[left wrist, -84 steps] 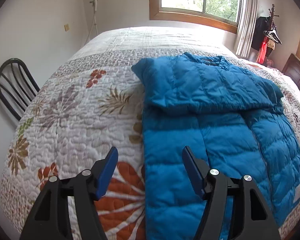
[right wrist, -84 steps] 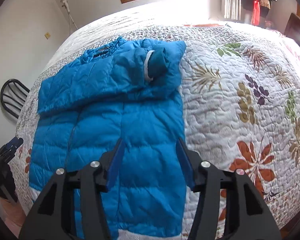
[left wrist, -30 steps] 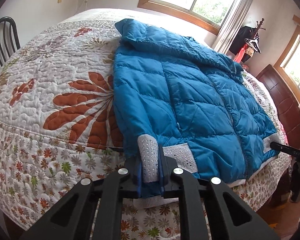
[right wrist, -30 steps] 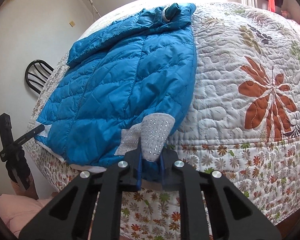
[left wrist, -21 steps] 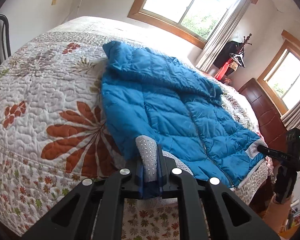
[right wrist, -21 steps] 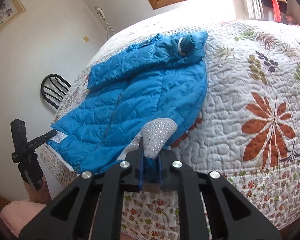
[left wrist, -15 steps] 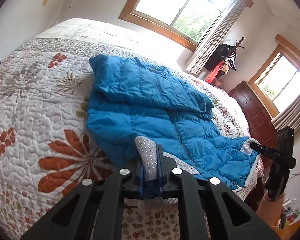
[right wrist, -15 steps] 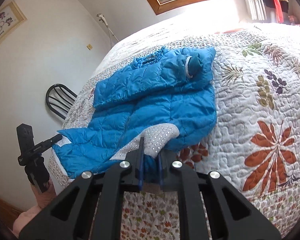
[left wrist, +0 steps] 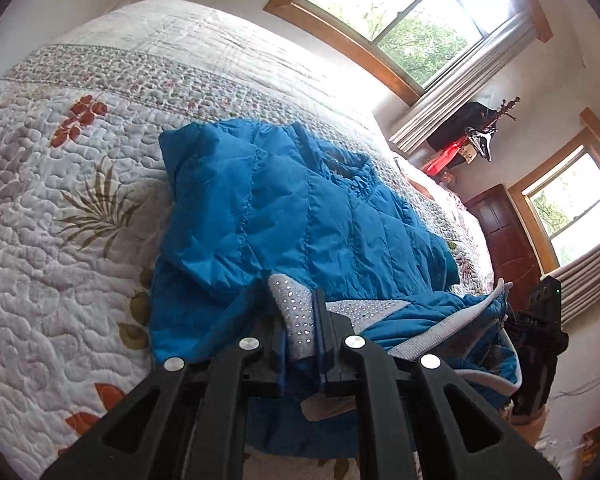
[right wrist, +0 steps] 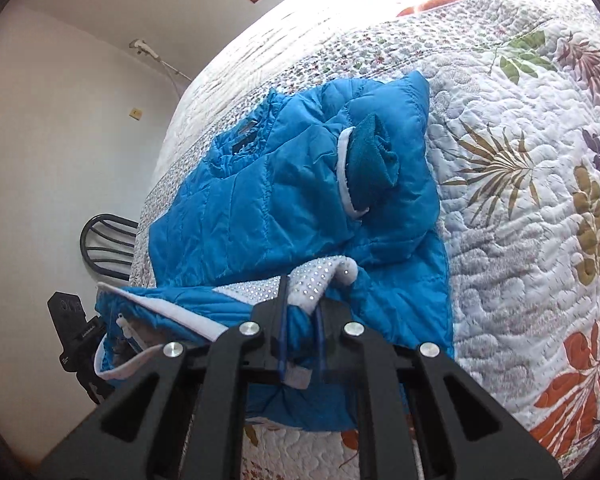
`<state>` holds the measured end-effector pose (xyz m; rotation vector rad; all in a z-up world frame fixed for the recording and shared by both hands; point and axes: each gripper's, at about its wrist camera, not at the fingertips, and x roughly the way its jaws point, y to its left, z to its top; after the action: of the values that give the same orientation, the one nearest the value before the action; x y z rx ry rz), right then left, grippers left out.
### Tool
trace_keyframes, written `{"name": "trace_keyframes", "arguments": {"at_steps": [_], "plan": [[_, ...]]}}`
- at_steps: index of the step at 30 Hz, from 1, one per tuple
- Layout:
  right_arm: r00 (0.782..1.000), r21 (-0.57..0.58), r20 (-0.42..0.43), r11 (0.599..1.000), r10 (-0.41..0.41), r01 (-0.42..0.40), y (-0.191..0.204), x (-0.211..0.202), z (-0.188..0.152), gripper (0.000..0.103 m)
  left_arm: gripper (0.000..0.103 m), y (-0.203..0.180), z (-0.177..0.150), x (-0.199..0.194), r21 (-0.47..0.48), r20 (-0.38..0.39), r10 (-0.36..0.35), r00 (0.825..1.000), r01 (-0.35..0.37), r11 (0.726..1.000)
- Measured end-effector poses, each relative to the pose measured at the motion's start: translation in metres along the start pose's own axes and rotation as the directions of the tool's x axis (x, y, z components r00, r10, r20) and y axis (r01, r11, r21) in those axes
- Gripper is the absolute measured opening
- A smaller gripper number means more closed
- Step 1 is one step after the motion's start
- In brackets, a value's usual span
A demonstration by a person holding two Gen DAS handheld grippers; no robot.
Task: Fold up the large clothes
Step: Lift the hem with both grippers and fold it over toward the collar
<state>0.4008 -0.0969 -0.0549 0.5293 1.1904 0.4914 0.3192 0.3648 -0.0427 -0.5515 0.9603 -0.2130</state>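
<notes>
On the floral quilt [left wrist: 52,216] lies the blue puffer jacket [left wrist: 284,204], sleeves folded across its chest. At 6 o'clock in the left wrist view, the left gripper [left wrist: 302,332] is clamped on one corner of the jacket's hem, silver-dotted lining [left wrist: 296,308] showing between its fingers. At 6 o'clock in the right wrist view, the right gripper [right wrist: 300,320] is likewise clamped on the other hem corner, lifted off the quilt

Both wrist cameras look close along their fingers toward the bed's [left wrist: 40,184] far end, sharing the jacket [right wrist: 268,200].
</notes>
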Motion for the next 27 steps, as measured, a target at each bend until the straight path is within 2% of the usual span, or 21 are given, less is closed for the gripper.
{"name": "trace_keyframes", "arguments": {"at_steps": [7, 13, 16, 17, 18, 20, 21, 22, 23, 25, 27], "plan": [[0.998, 0.049, -0.045, 0.998, -0.045, 0.047, -0.017, 0.039, 0.030, 0.010, 0.011, 0.033, 0.030, 0.064, -0.102, -0.087, 0.024, 0.996, -0.033, 0.994], [0.998, 0.036, -0.061, 0.999, -0.032, 0.034, -0.022, 0.046, 0.035, 0.016, 0.015, 0.043, 0.032, 0.078, -0.104, -0.108, -0.007, 0.994, -0.004, 0.995], [0.999, 0.000, -0.035, 1.000, -0.025, 0.025, -0.017, 0.029, 0.028, 0.024, 0.023, 0.045, 0.030, 0.064, -0.111, -0.112, -0.051, 0.992, 0.039, 0.993], [1.000, -0.007, -0.024, 1.000, -0.008, 0.008, -0.017, 0.022, 0.025, 0.032, 0.029, 0.046, 0.030, 0.057, -0.111, -0.107, -0.069, 0.992, 0.057, 0.992], [1.000, -0.015, -0.006, 1.000, -0.001, 0.001, -0.017, 0.014, 0.023, 0.045, 0.033, 0.046, 0.028, 0.049, -0.108, -0.101, -0.089, 0.991, 0.078, 0.991], [0.998, -0.052, 0.051, 0.998, -0.037, 0.039, -0.014, -0.003, 0.017, 0.065, 0.039, 0.049, 0.024, 0.034, -0.101, -0.082, -0.110, 0.991, 0.101, 0.990], [0.996, -0.070, 0.068, 0.996, -0.050, 0.055, -0.012, -0.009, 0.015, 0.064, 0.043, 0.050, 0.022, 0.026, -0.096, -0.069, -0.109, 0.992, 0.102, 0.990], [0.996, -0.086, 0.075, 0.995, -0.047, 0.054, -0.011, -0.014, 0.012, 0.064, 0.054, 0.051, 0.020, 0.018, -0.086, -0.045, -0.084, 0.995, 0.080, 0.993], [0.996, -0.103, 0.078, 0.994, -0.039, 0.047, -0.010, -0.017, 0.010, 0.063, 0.060, 0.052, 0.019, 0.010, -0.075, -0.012, -0.049, 0.999, 0.048, 0.996], [0.995, -0.145, 0.089, 0.987, -0.054, 0.066, -0.004, -0.016, 0.009, 0.063, 0.060, 0.054, 0.018, -0.004, -0.041, 0.058, 0.019, 0.998, -0.017, 0.999], [0.988, -0.187, 0.114, 0.975, -0.101, 0.121, 0.003, -0.012, 0.010, 0.063, 0.061, 0.050, 0.017, -0.009, 0.028, 0.106, 0.070, 0.992, -0.073, 0.997]]}}
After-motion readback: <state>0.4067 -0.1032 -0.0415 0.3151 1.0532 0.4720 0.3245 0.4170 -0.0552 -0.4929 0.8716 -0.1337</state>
